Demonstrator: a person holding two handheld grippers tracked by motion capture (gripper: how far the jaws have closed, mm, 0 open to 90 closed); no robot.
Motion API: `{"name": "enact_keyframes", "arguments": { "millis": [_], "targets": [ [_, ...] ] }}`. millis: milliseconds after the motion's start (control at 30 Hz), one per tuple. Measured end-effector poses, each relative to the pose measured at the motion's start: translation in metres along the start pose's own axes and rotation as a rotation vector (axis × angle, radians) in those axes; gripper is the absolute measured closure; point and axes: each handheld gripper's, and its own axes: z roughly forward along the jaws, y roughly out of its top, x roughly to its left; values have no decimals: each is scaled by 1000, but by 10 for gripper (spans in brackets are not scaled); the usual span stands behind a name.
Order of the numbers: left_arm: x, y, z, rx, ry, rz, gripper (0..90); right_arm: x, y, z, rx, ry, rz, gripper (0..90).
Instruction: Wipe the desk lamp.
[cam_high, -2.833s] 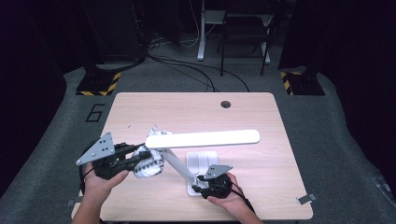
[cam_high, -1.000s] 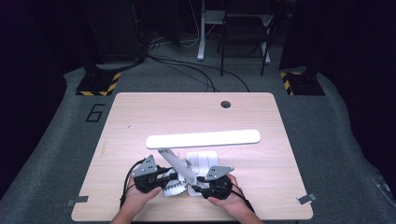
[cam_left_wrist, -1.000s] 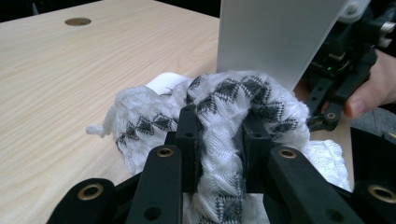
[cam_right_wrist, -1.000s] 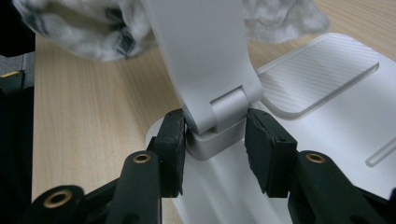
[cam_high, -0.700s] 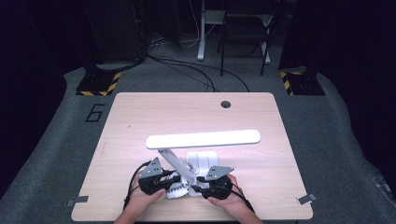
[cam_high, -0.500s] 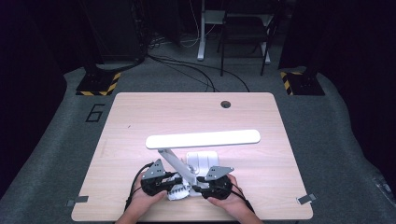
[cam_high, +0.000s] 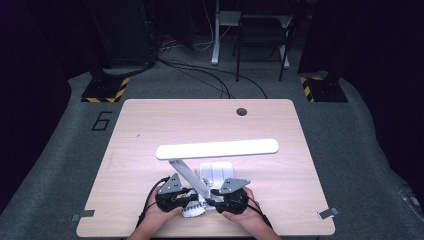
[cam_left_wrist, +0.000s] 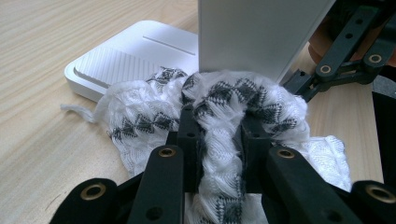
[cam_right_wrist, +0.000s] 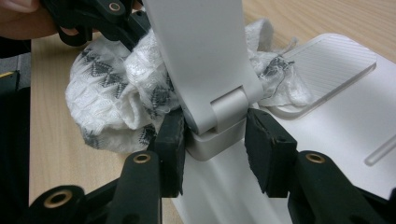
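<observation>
White cloth with black zigzag pattern (cam_left_wrist: 219, 116), bunched and pinched tight between the left gripper's (cam_left_wrist: 219, 140) jaws, pressed against the lower face of the lamp arm (cam_left_wrist: 254, 35) just beyond the jaw tips. In the right gripper view, same cloth (cam_right_wrist: 121, 98) packed behind and left of the arm, close to the hinge (cam_right_wrist: 224, 112).

Right gripper (cam_right_wrist: 212, 144) jaws set either side of the hinge block where the lamp arm (cam_right_wrist: 201, 51) meets the white base (cam_right_wrist: 336, 121): one pad against the block, the other with a sliver of gap, so bracing rather than squeezing hard. Judged as a steadying hold while the cloth wipes.

From the high view: both grippers close together at the near counter (cam_high: 150, 135) edge, left gripper (cam_high: 187, 196) and right gripper (cam_high: 212, 196) flanking the foot of the arm, lit lamp head (cam_high: 217, 149) stretched well beyond the jaws.

To do the wipe well: keep the cloth clamped firmly so no fold slips out; run short strokes along the arm, away from the hinge, with light pressure. Hold the base down flat, since a sideways push could tip or slide the lamp. Mind the loose thread near the ribbed pad (cam_left_wrist: 112, 63), likely to snag.
</observation>
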Motion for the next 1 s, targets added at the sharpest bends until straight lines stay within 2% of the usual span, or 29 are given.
{"name": "enact_keyframes", "arguments": {
  "millis": [133, 333, 433, 500, 600, 733, 1000],
  "targets": [
    [-2, -1, 3, 19, 4, 14, 750, 0, 0, 0, 0, -1, -4, 588],
    [-1, -1, 3, 19, 13, 3, 747, 0, 0, 0, -2, 0, -1, 588],
    [1, 0, 2, 38, 17, 10, 743, 1, -1, 0, -3, -1, 2, 588],
    [1, 0, 3, 29, 38, 5, 739, 0, 0, 0, -3, 1, -6, 588],
    [3, 1, 1, 36, 38, 10, 736, 0, 0, 0, -2, 1, -8, 589],
    [6, 2, -3, 16, 53, -18, 736, 0, 0, 0, -2, 0, -9, 588],
    [17, 10, -9, 4, 81, -27, 733, 0, 0, 0, -1, -1, -9, 588]
  ]
}}
